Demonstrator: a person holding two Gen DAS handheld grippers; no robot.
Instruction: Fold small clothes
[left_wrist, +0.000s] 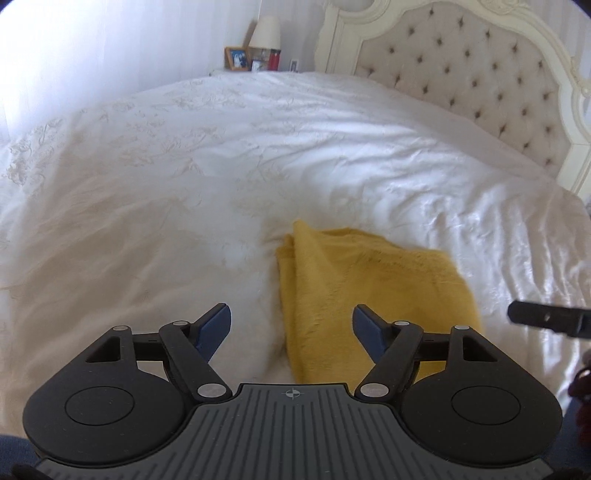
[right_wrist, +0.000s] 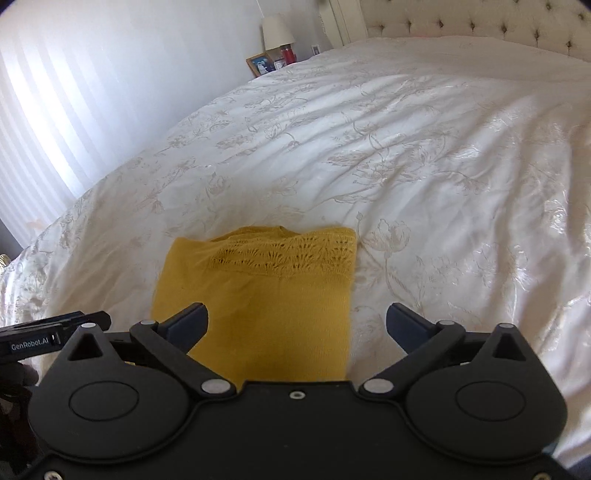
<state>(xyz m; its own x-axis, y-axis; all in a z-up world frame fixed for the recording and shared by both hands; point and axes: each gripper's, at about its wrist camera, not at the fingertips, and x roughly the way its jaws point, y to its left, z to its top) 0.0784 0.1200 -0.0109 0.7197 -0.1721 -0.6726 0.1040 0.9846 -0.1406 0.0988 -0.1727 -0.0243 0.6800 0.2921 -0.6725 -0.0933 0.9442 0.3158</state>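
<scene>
A mustard-yellow knitted garment (right_wrist: 266, 295) lies folded into a rectangle on the white bedspread (right_wrist: 406, 147), with its lacy openwork band at the far end. My right gripper (right_wrist: 295, 321) hovers over its near end, open wide, with nothing between its fingers. In the left wrist view the same garment (left_wrist: 369, 280) lies ahead and to the right, its layered folded edge facing left. My left gripper (left_wrist: 291, 325) is open above the garment's near left edge and holds nothing. Each gripper's black tip shows at the edge of the other's view.
The white floral bedspread (left_wrist: 184, 166) spreads wide on all sides of the garment. A tufted cream headboard (left_wrist: 480, 81) stands at the far right. A bedside table with a lamp (left_wrist: 265, 33), photo frames and a red candle sits at the far left corner by the curtain.
</scene>
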